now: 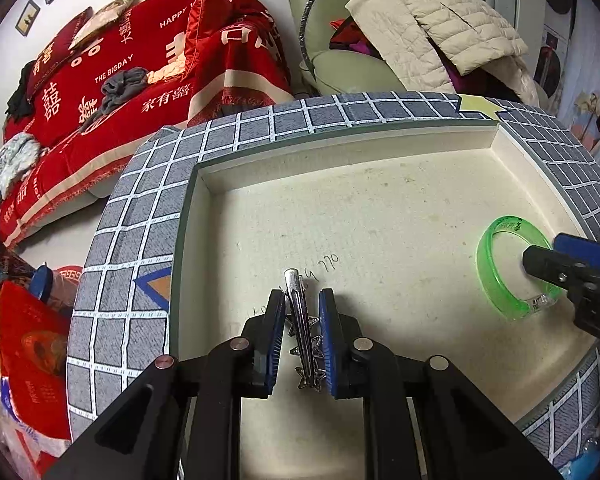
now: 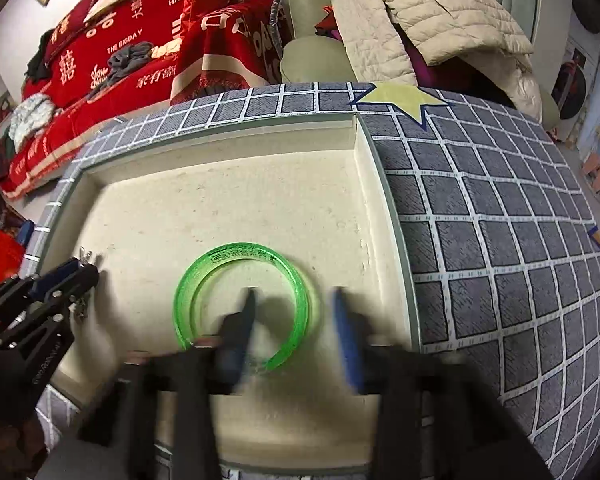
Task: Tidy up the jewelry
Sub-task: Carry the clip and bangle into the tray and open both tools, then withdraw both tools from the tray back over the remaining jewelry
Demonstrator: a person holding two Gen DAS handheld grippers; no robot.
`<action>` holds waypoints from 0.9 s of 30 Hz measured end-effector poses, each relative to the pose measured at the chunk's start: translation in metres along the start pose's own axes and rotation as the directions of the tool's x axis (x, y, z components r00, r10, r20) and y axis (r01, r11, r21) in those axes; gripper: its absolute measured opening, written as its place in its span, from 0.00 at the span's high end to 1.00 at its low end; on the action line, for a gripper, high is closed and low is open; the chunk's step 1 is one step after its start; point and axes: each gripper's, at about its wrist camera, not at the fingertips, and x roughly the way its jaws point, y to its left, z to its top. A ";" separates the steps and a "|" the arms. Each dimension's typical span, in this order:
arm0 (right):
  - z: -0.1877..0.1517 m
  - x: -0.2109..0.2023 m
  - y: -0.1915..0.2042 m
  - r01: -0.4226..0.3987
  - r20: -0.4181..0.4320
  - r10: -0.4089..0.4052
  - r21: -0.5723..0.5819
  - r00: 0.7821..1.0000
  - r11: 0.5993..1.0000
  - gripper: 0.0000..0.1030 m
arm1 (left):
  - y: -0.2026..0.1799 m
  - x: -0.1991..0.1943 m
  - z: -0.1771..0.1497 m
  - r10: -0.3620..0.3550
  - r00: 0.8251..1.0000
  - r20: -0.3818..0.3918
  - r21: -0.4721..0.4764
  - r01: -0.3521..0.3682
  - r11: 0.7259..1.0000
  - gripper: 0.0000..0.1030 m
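A silver hair clip with star shapes (image 1: 303,332) lies on the cream tray floor between the fingers of my left gripper (image 1: 302,304), which is open with small gaps on both sides of the clip. A green translucent bangle (image 2: 246,304) lies flat in the tray; it also shows in the left wrist view (image 1: 512,268). My right gripper (image 2: 296,300) is open and blurred, one finger inside the bangle's ring and the other outside its right side. The left gripper also shows at the left of the right wrist view (image 2: 80,276).
The cream tray (image 1: 204,216) has low walls and sits on a grey grid-patterned cloth (image 2: 500,240). Behind stand a red-covered sofa (image 1: 140,60) and a green chair with a beige quilted jacket (image 1: 440,20). Red packages lie at the left (image 1: 28,340).
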 end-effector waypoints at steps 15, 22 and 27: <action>-0.028 -0.084 -0.008 -0.125 0.140 0.113 0.073 0.984 0.990 0.27 | 0.012 -0.058 -0.007 0.013 0.990 0.144 -0.054 -0.005 0.999 0.00; -0.071 -0.122 -0.018 -0.186 0.224 0.157 0.112 0.962 0.976 0.17 | 0.019 -0.100 -0.045 -0.023 0.987 0.161 -0.045 0.031 0.999 0.00; -0.101 -0.139 -0.021 -0.225 0.251 0.188 0.125 0.949 0.966 0.00 | 0.024 -0.121 -0.086 -0.070 0.988 0.139 -0.069 0.080 0.994 0.00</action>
